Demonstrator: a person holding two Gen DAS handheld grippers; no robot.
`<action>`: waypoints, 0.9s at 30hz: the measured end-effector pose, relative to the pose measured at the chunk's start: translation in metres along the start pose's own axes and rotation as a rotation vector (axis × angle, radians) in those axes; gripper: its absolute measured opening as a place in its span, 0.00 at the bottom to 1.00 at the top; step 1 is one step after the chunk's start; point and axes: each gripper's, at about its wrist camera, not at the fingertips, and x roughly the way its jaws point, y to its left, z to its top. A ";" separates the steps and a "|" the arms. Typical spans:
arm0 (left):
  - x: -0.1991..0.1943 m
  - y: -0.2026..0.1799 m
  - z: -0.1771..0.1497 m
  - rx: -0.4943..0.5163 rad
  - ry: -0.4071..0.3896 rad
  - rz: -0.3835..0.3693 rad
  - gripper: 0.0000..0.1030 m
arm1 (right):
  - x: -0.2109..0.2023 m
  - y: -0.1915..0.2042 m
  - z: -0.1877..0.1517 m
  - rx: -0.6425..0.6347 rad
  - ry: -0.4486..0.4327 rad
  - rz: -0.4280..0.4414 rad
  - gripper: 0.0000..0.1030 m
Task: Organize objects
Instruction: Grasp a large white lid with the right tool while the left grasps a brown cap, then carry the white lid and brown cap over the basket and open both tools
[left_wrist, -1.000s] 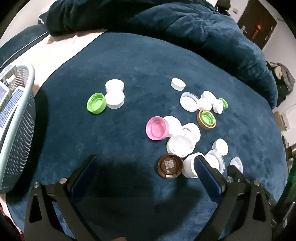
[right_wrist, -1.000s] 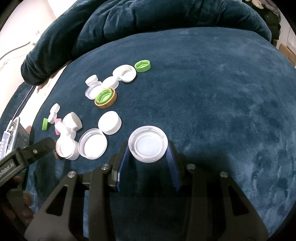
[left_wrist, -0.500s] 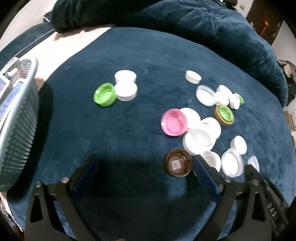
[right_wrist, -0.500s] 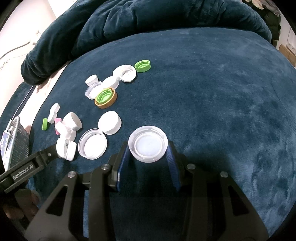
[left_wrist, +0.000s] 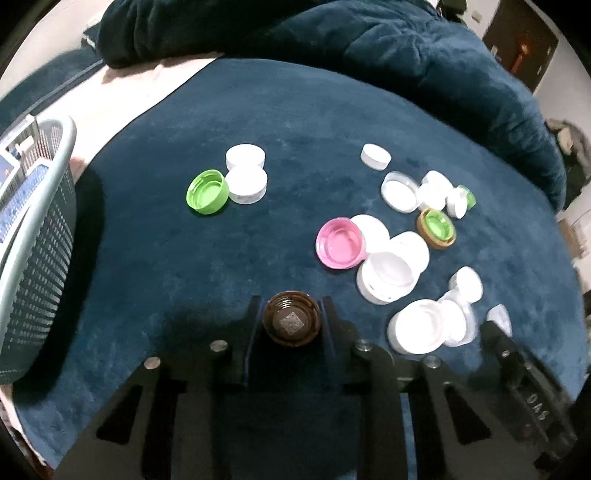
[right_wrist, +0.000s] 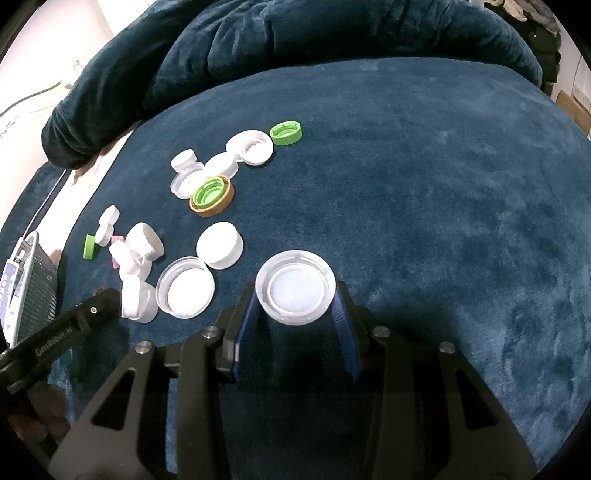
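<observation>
Several bottle caps lie on a dark blue plush blanket (left_wrist: 258, 122). My left gripper (left_wrist: 291, 323) is shut on a brown cap (left_wrist: 291, 322), open side up, low over the blanket. Ahead of it lie a pink cap (left_wrist: 340, 247), a green cap (left_wrist: 207, 192), several white caps (left_wrist: 388, 277) and a green cap nested in a tan one (left_wrist: 437, 228). My right gripper (right_wrist: 295, 295) is shut on a translucent white cap (right_wrist: 295, 291). To its left lie white caps (right_wrist: 184, 287) and the green-in-tan cap (right_wrist: 211, 195).
A grey mesh basket (left_wrist: 33, 236) stands at the left edge; it also shows in the right wrist view (right_wrist: 26, 280). A bunched dark blue blanket roll (right_wrist: 295, 40) rises at the back. The left gripper's body (right_wrist: 55, 336) shows at lower left of the right wrist view.
My left gripper has moved right and closed on the brown cap, which lay free between open fingers before. My right gripper has stayed still, holding the translucent cap.
</observation>
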 end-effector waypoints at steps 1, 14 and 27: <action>-0.001 0.001 0.000 -0.006 0.000 -0.011 0.29 | -0.001 -0.001 0.000 0.001 -0.007 0.005 0.39; -0.050 0.010 -0.002 0.059 -0.026 -0.044 0.29 | -0.029 0.022 0.001 -0.010 -0.042 0.051 0.39; -0.154 0.122 0.009 -0.021 -0.164 0.044 0.29 | -0.076 0.159 -0.008 -0.228 -0.111 0.228 0.39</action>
